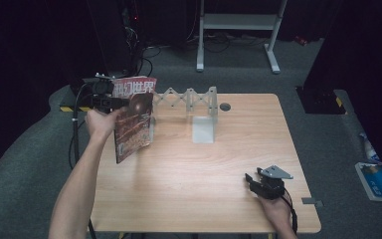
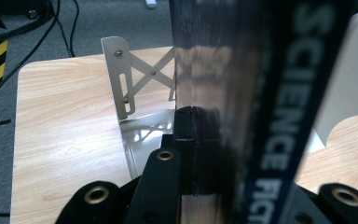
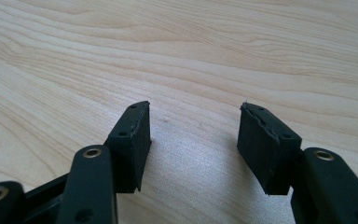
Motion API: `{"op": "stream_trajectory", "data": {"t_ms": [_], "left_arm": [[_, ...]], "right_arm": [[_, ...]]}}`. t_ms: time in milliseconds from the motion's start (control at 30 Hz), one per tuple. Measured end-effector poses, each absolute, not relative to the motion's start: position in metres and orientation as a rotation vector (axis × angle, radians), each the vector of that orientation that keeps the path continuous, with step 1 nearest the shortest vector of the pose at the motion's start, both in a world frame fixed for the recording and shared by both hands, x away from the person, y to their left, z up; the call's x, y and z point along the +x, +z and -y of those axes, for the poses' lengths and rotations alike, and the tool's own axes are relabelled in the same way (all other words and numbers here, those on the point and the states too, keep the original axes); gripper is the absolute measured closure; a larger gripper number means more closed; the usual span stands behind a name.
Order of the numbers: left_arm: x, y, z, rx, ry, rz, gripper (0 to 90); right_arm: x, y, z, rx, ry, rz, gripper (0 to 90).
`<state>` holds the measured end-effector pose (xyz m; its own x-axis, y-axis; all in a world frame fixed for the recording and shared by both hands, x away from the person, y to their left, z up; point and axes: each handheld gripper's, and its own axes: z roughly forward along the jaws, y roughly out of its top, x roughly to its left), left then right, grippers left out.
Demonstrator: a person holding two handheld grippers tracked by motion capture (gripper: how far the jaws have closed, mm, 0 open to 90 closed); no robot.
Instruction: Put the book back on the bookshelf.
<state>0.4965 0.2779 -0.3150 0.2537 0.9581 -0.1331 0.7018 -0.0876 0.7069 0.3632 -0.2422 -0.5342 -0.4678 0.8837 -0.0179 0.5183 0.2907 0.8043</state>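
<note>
A magazine [image 1: 133,119], its cover partly reading "SCIENCE FIC", stands upright at the table's [image 1: 189,174] far left, clamped between the jaws of the left gripper [image 2: 193,126], just beside an expandable metal book rack [image 1: 191,102]. The right gripper [image 3: 193,140] rests near the table's front right, jaws spread wide with nothing between them.

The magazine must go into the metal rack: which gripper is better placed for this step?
Left. The left gripper is shut on the magazine, upright beside the expandable metal rack. The right gripper rests open near the table's front edge, far from it.
</note>
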Motion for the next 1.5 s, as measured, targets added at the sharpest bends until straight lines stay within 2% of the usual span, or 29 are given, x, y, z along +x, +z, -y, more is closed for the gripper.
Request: {"op": "stream_trajectory", "data": {"t_ms": [1500], "left_arm": [[0.504, -0.332, -0.267, 1.695, 0.605, -1.478, 83.6]], "right_arm": [[0.363, -0.534, 0.242, 1.248, 1.045, -2.100, 44.1]]}}
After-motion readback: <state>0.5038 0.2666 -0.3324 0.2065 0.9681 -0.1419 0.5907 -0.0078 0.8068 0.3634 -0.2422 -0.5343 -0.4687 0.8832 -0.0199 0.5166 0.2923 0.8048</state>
